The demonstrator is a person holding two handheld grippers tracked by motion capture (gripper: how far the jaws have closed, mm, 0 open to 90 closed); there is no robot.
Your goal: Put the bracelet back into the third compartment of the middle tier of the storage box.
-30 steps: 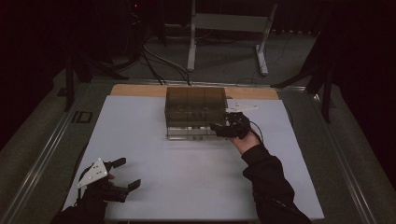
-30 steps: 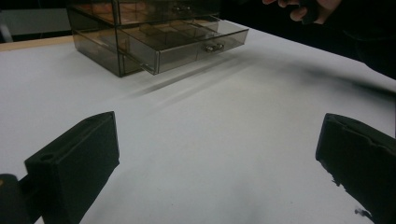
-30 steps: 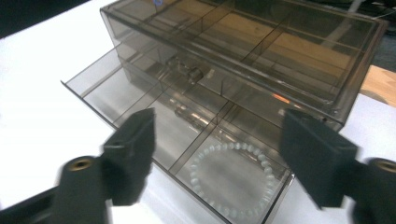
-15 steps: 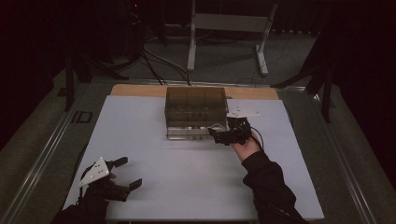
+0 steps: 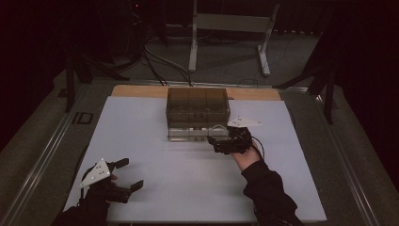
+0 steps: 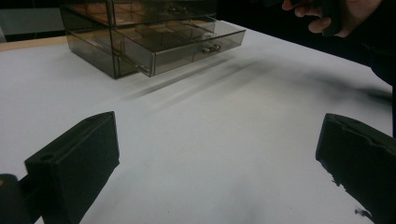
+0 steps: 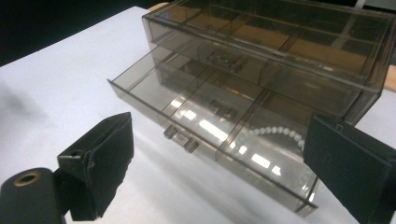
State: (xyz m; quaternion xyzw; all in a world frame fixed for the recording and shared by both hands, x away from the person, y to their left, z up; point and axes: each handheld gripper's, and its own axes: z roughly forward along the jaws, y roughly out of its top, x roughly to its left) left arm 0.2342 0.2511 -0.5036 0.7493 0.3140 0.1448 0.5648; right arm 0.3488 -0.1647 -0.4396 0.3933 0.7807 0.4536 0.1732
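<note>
A smoked clear drawer box stands at the far middle of the white tabletop. Its lower drawer is pulled out, with a small handle on the front. A string of pale beads lies in one end compartment of that drawer. My right gripper is just in front of the drawer, open. Its jaws have just been opening, with nothing between them. My left gripper rests open at the near left, empty.
A wooden strip borders the table's far edge. Behind it stand a metal frame and loose cables on the floor. Metal rails run along the table's sides.
My right gripper has drawn back a little from the box front toward the person, and its grey plate has turned up into sight. The left gripper has kept still.
</note>
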